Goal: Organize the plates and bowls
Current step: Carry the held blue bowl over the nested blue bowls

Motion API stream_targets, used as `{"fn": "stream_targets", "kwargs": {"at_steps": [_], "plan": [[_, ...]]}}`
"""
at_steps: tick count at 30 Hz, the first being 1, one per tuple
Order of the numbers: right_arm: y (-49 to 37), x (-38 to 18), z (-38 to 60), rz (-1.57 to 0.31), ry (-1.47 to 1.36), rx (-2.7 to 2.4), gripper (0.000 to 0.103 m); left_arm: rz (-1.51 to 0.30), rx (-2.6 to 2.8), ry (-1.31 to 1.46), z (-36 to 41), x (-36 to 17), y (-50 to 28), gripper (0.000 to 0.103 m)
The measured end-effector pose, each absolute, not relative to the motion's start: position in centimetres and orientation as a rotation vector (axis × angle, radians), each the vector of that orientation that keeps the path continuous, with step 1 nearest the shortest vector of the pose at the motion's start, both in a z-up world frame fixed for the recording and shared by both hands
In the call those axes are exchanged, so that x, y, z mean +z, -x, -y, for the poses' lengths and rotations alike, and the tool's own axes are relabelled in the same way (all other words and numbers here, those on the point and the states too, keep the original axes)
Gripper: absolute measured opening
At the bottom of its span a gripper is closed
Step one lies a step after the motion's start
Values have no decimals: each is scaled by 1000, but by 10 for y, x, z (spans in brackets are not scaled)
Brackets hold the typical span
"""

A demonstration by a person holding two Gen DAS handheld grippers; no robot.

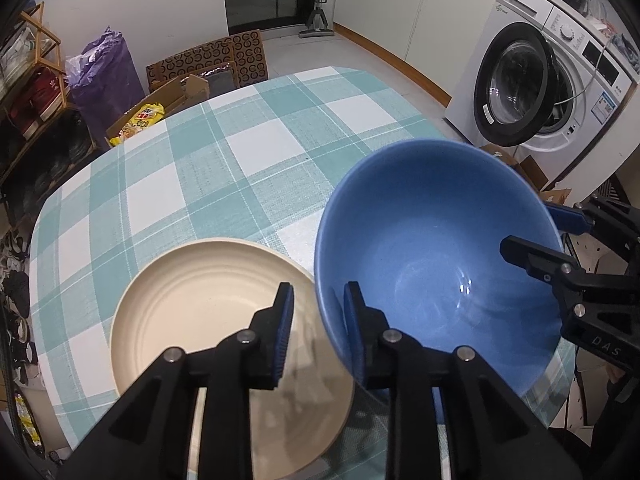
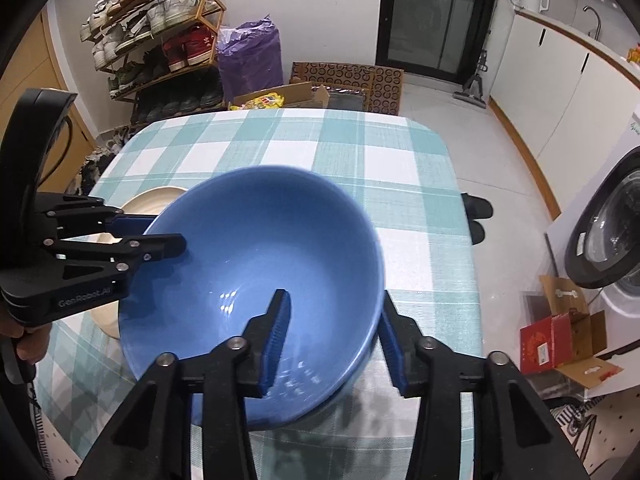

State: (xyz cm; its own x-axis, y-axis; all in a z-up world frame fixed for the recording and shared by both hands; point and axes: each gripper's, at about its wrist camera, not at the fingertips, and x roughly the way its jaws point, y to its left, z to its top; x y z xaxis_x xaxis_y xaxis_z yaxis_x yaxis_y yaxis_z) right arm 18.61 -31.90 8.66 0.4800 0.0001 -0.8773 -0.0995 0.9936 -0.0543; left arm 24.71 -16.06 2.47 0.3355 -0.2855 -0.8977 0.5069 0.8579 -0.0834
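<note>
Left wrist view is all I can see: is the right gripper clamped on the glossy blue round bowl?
Observer: No. The right gripper straddles the near rim of the glossy blue round bowl, but its inner finger stands clear of the wall.
Operator: Anything on the floor past the table's right edge?
Observer: Yes, a pair of black slippers lies just beside the teal-and-white checked tablecloth.

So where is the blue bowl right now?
The blue bowl sits on the checked tablecloth, its rim between the open fingers of both grippers, with the beige plate directly to its left.
</note>
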Motion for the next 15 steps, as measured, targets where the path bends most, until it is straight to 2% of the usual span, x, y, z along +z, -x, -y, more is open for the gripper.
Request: {"fn": "stream_targets", "kwargs": {"at_steps": [11, 13, 15], "plan": [[-186, 85, 325, -1079, 81, 63, 47, -1111, -528, -223, 160, 24, -244, 30], [-186, 84, 325, -1081, 81, 68, 50, -1109, -525, -228, 160, 24, -244, 34], [-186, 84, 324, -1083, 76, 75, 53, -1107, -516, -234, 158, 24, -243, 44]]}}
